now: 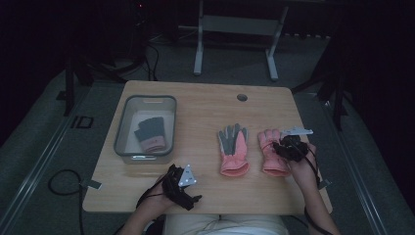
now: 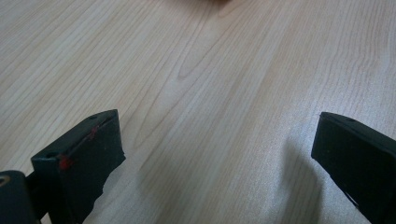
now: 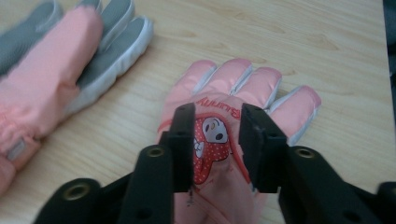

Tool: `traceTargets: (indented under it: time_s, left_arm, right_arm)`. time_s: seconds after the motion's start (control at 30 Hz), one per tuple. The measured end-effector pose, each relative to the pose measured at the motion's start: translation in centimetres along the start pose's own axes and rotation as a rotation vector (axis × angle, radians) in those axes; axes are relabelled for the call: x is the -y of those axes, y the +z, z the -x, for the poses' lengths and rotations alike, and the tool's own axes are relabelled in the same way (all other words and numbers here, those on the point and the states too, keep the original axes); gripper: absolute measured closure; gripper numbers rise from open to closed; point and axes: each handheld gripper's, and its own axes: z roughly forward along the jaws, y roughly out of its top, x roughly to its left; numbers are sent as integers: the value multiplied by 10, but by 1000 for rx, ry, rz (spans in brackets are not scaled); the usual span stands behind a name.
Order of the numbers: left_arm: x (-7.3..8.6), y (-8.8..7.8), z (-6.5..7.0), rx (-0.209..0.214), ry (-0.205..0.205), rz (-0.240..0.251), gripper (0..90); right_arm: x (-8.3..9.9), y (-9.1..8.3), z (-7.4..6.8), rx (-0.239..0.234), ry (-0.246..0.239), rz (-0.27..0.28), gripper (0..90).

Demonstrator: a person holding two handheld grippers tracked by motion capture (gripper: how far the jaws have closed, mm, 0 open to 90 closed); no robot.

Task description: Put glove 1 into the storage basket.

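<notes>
While the right gripper [image 3: 215, 126] hangs low over a pink glove [image 3: 243, 88] with a cartoon patch lying back-up near the right edge of the wooden worktop [image 1: 205, 105], its black fingers [image 3: 183, 140] stand partly open on either side of the patch, gripping nothing. A second pink glove [image 1: 234, 149] with a grey palm lies just beside it. Near the front edge, the left gripper [image 2: 215, 154] holds its fingers wide apart over bare wood. At the left, a grey bin [image 1: 125, 125] contains a dark glove [image 1: 150, 133].
</notes>
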Motion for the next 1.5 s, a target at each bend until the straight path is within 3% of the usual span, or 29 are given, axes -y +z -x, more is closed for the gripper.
traceTargets:
  time_s: [0.07, 0.17, 0.27, 0.5, 0.63, 0.8, 0.9, 1.07, 1.2, 1.3, 1.5]
  left_arm:
    - [0, 0, 0, -1, 1, 0, 18]
    - [0, 0, 1, -1, 2, 0, 18]
    - [0, 0, 0, -1, 0, 3, 18]
    - [0, 0, 0, -1, 0, 3, 18]
    - [0, 0, 1, -2, 2, 0, 18]
    - [0, 0, 0, -2, 1, -1, 18]
    - [0, 0, 0, -2, -4, 4, 18]
    - [0, 0, 0, -1, -4, 4, 18]
    - [0, 0, 0, -2, -1, 2, 18]
    - [0, 0, 0, -5, 2, 0, 18]
    - [0, 0, 0, -5, 0, 3, 18]
  right_arm:
    - [0, 3, -1, -16, -29, -15, 617]
    - [6, 14, -4, -3, -74, -52, 585]
    - [14, 22, -6, 7, -96, -54, 590]
    - [21, 31, -3, 9, -49, -31, 689]
    - [22, 34, -4, 5, -19, -32, 816]
    - [27, 32, -4, 11, 48, 10, 850]
    - [21, 20, 0, 11, 105, 28, 870]
    - [4, -5, 3, 17, 130, 87, 872]
    - [-15, -29, 0, 40, 120, 141, 872]
    - [-29, -42, -8, 58, 122, 170, 872]
    - [-56, -61, -36, 47, 116, 211, 872]
